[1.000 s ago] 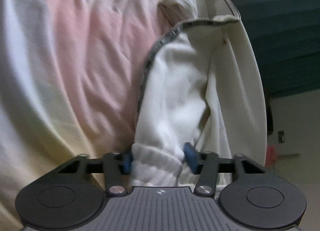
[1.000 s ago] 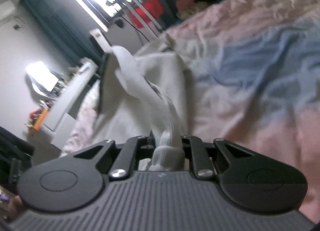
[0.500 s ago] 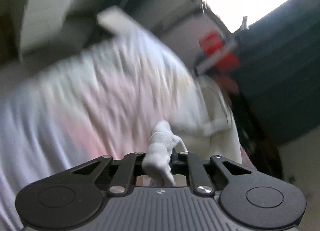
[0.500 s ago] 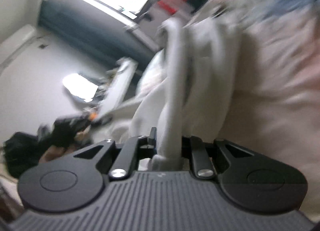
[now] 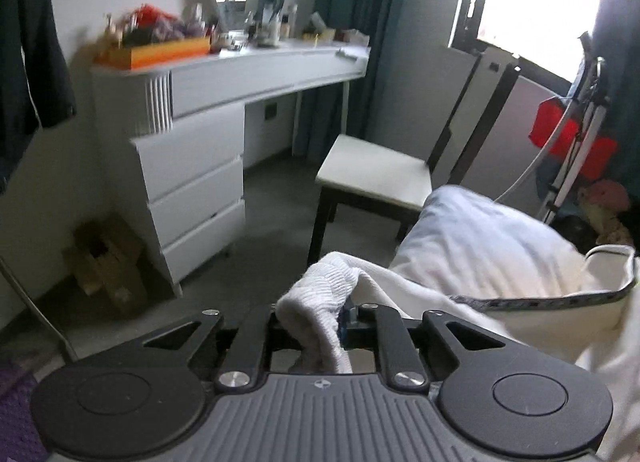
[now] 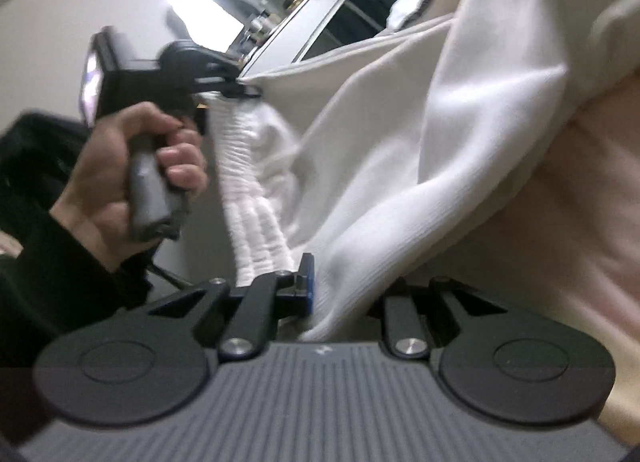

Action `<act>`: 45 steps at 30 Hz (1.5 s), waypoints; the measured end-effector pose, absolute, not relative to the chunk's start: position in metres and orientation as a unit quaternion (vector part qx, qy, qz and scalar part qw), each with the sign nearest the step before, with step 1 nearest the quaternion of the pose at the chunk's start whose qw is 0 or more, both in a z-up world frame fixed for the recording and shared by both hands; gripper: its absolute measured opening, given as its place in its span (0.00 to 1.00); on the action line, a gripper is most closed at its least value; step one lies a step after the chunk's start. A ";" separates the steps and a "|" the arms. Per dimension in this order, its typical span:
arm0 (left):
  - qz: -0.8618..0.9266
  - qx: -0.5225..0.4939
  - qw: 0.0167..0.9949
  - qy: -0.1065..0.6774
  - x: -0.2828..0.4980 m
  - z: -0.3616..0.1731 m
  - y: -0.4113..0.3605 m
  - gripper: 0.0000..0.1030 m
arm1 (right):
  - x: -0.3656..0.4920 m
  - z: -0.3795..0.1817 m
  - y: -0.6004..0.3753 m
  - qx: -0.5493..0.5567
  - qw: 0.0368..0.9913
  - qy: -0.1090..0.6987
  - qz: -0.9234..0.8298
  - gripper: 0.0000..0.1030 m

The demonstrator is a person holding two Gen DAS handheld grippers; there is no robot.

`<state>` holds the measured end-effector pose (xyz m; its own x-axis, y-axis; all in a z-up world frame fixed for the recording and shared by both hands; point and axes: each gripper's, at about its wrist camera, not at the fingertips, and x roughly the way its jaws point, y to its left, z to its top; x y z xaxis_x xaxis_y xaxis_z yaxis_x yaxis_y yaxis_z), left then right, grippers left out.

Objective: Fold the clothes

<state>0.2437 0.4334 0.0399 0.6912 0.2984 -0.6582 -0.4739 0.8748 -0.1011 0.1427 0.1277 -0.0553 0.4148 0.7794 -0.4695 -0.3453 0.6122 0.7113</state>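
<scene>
A white garment (image 5: 472,302) with a ribbed hem and a dark-stitched seam hangs between the two grippers. My left gripper (image 5: 316,322) is shut on its ribbed hem (image 5: 320,294); the cloth trails off to the right. In the right wrist view my right gripper (image 6: 332,294) is shut on the white garment (image 6: 400,166), with the ribbed hem (image 6: 248,198) stretched up to the left gripper (image 6: 236,90), which a hand (image 6: 120,166) holds at upper left.
A white dresser (image 5: 196,166) with clutter on top stands at left. A chair (image 5: 376,174) stands by the bed (image 5: 480,238). A cardboard box (image 5: 108,258) sits on the floor. A red item (image 5: 568,138) hangs on a rack by the window. The pink bedding (image 6: 560,230) lies at right.
Both grippers swung up and away from the bed with the garment held. The left view now faces the dresser and chair; the right view now shows the left gripper and hand.
</scene>
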 end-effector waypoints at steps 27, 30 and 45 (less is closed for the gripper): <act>0.021 -0.138 0.957 0.255 0.118 0.098 0.167 0.80 | 0.054 0.072 -0.101 0.089 0.933 0.244 0.250 0.83; 0.016 -0.110 0.959 0.262 0.147 0.073 0.133 0.79 | 0.052 0.048 -0.149 0.073 0.952 0.229 0.188 0.84; 0.044 0.034 0.964 0.259 0.321 0.004 0.051 0.42 | 0.152 -0.061 -0.230 0.122 0.968 0.204 0.077 0.83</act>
